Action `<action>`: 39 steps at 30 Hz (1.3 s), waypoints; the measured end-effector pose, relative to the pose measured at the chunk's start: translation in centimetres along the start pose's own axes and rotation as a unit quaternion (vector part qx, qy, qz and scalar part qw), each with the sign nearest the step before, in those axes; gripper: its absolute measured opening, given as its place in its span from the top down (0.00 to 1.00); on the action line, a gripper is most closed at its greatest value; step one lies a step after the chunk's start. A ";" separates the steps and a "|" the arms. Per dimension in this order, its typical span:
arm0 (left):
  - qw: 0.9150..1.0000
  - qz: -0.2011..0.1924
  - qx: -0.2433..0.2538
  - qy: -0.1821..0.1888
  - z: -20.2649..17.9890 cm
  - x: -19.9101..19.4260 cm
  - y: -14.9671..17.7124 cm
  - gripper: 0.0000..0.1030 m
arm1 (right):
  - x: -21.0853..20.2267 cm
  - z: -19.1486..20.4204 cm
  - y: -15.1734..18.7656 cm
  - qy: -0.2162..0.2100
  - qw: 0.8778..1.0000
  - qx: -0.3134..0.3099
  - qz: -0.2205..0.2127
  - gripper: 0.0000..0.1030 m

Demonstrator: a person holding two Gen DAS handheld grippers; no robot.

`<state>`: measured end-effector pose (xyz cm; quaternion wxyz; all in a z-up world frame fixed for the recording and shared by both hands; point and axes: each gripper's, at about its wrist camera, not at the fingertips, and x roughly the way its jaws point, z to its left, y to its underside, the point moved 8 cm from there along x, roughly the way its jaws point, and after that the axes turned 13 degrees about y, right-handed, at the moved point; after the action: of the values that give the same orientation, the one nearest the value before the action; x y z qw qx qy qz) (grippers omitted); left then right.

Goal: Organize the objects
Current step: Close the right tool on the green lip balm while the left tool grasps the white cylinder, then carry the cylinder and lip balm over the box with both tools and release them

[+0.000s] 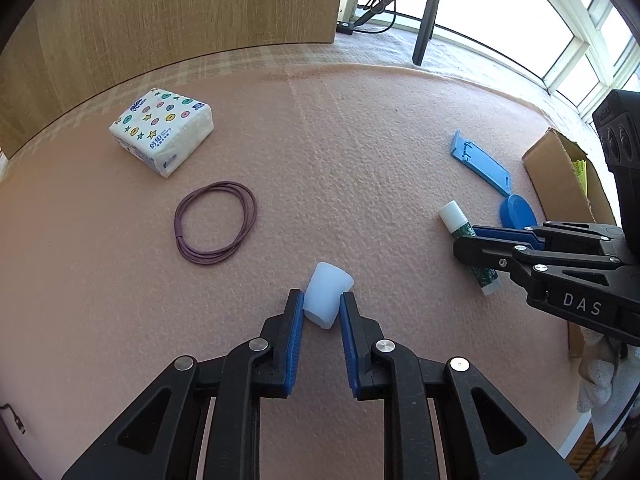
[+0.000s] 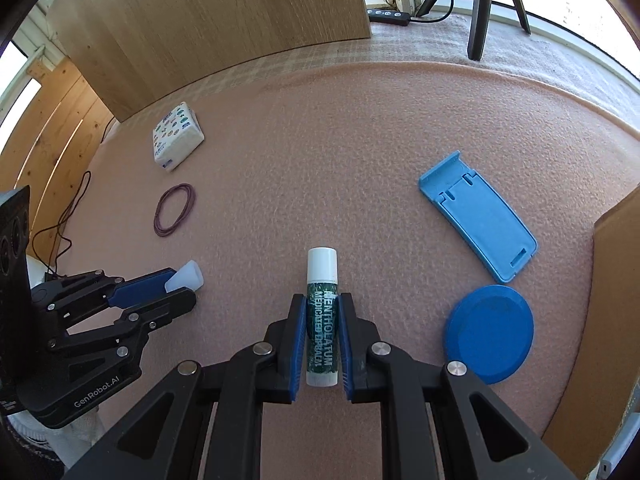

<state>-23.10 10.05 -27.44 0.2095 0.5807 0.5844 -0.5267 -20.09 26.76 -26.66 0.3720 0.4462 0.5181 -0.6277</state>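
Observation:
My left gripper (image 1: pixel 321 300) is shut on a small translucent white cup (image 1: pixel 328 294) that lies tipped on the pink mat; the cup also shows in the right wrist view (image 2: pixel 186 276), between the left gripper's fingertips (image 2: pixel 182 288). My right gripper (image 2: pixel 321 302) is shut on a green lip balm tube (image 2: pixel 321 312) with a white cap that lies lengthwise between the pads. In the left wrist view the right gripper (image 1: pixel 472 242) reaches in from the right over the tube (image 1: pixel 460 222).
A tissue pack (image 1: pixel 162 130) and a coil of purple cord (image 1: pixel 216 222) lie at the left. A blue phone stand (image 2: pixel 478 214) and a blue round lid (image 2: pixel 490 334) lie right of the tube. A cardboard box (image 1: pixel 556 172) stands at the right edge. A wooden panel (image 1: pixel 160 20) is behind.

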 end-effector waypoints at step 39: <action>0.993 -0.056 0.069 0.080 -16.5 -4.4 -1.2 0.94 | -13.7 -10.9 8.8 0.009 0.990 0.102 -0.096 0.86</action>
<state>-17.12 22.52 -17.35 0.0920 0.6001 0.5932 -0.5287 -5.55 35.90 -17.18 0.2576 0.4360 0.4950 -0.7061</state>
